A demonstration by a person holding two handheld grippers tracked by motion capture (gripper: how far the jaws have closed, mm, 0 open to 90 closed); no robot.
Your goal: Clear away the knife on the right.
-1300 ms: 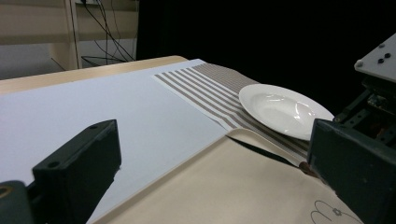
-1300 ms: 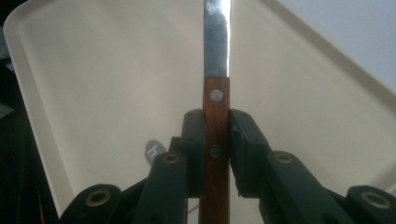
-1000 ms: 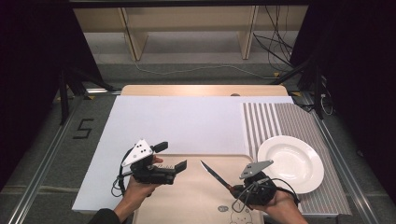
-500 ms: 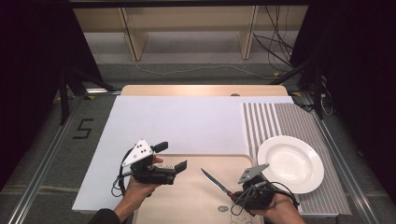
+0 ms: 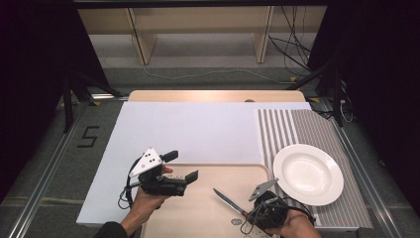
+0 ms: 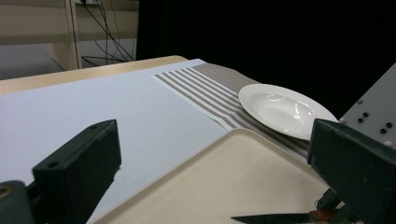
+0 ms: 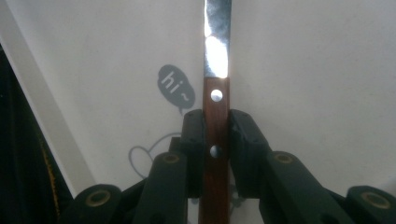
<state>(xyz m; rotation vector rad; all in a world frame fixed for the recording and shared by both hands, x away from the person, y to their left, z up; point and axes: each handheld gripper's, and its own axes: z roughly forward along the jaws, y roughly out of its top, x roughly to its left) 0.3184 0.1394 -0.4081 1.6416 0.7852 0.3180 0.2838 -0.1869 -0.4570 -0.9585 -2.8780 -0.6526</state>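
A counter (image 5: 208, 96) is seen from above, covered by a white sheet (image 5: 198, 131) with a striped mat (image 5: 297, 126) laid along its 3 o'clock side. A white plate (image 5: 308, 173) is set on the mat, toward 4 o'clock. A cream tray (image 5: 213, 218) lies at the 6 o'clock edge, overlapping the sheet, with its corner just beside the plate.

The left claw (image 5: 181, 166) is held in a hand (image 5: 143, 206) at 7 o'clock over the tray's left edge, its jaws spread wide and pointed toward 3 o'clock with nothing between them. In the left gripper view the tray, the mat and the plate (image 6: 285, 109) are seen between the two parted jaws.

The right claw (image 5: 247, 213) is held at 5 o'clock over the tray and is clamped on a knife (image 5: 227, 200), whose blade is pointed toward 10 o'clock above the tray. In the right gripper view the knife (image 7: 215, 93) is gripped by its brown riveted wooden handle, pinched between both jaws, with the shiny blade running up to 12 o'clock. A grey speech bubble (image 7: 174, 93) reading "hi~" is printed on the tray just beside the handle, at 9 o'clock of it
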